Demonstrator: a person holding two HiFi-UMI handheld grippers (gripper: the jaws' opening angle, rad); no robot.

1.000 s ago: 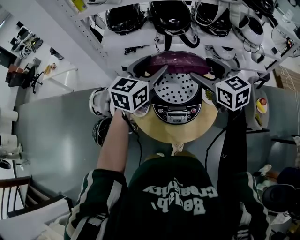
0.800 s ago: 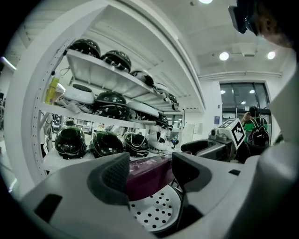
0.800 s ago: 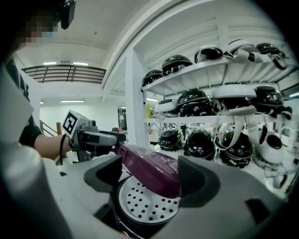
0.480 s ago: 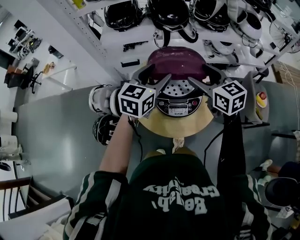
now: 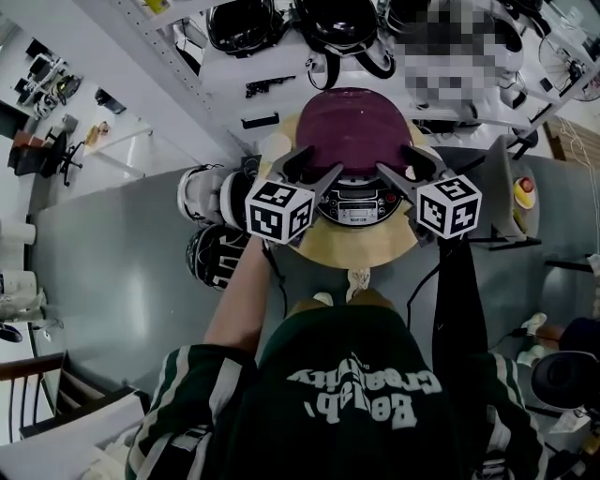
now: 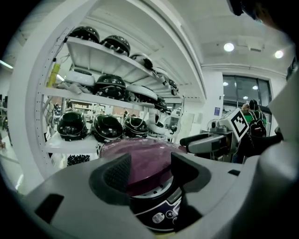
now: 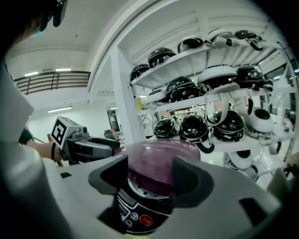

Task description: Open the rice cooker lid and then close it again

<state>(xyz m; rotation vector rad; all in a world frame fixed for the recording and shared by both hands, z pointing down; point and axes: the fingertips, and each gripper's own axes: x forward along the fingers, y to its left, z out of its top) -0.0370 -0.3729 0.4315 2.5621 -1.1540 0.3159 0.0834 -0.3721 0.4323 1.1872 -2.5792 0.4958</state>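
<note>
While a hand-held tool flanks it on each side, the dark-bodied rice cooker (image 5: 354, 208) with a silver control panel (image 5: 354, 197) stands on a round tan wooden counter (image 5: 361, 251). Behind it is a white shelf rack (image 5: 234, 89) loaded with glossy black helmets (image 5: 339, 23). Its domed, dark purple lid (image 5: 354, 127) is lowered almost flat, yet a thin gap along the front edge shows the perforated metal inner plate (image 6: 156, 192) underneath. The left gripper (image 5: 312, 169) sits at the cooker's front left with its jaws spread. The lid's front rim shows in the space between them, and neither pad presses on it. The right gripper (image 5: 403, 169) mirrors it at the front right. Its jaws have just been closing but stand apart, and the lid's rim and a round red button (image 7: 145, 220) show in the gap between them, untouched by the pads. Each gripper appears in the other's view, across the lid.
</note>
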